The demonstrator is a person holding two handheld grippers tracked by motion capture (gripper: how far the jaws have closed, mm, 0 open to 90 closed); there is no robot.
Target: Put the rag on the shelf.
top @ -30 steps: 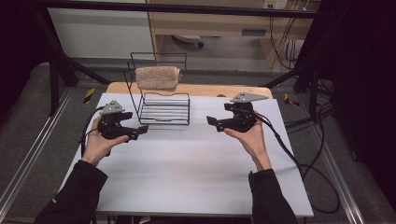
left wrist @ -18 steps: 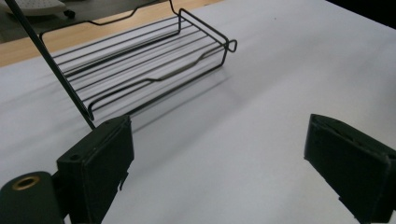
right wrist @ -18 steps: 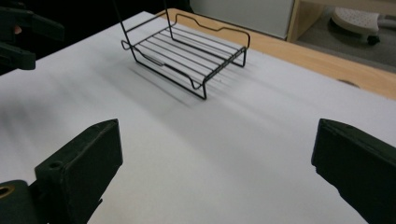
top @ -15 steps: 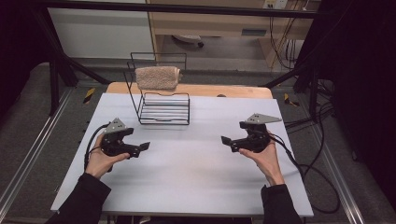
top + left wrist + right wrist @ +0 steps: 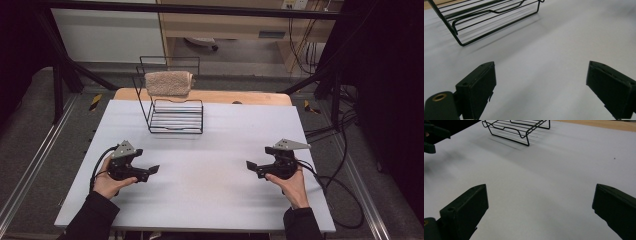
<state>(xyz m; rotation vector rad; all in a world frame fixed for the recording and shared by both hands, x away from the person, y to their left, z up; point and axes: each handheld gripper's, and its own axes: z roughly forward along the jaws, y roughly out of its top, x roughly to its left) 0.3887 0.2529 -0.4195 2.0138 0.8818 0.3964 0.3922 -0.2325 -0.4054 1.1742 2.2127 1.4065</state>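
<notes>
Lab: black frame point(image 5: 60, 75), loose cables point(image 5: 345, 125), rails.

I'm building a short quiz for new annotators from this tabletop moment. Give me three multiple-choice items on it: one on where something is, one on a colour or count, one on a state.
1. Where is the towel?
A. draped over the top of the wire rack
B. flat on the white table
C. between the right gripper's jaws

2. What colour is the towel?
A. dark blue
B. beige
C. bright red

3. How do the jaws of the left gripper and the right gripper stand?
A. both shut on the towel
B. left shut, right open
C. both open, with nothing between them

Key: 1 A, the high view shows it hanging over the rack's upper bar. 2 B, it looks pale tan there. 3 C, each gripper view shows its jaws wide apart over bare table; the right's have just been opening.
</notes>
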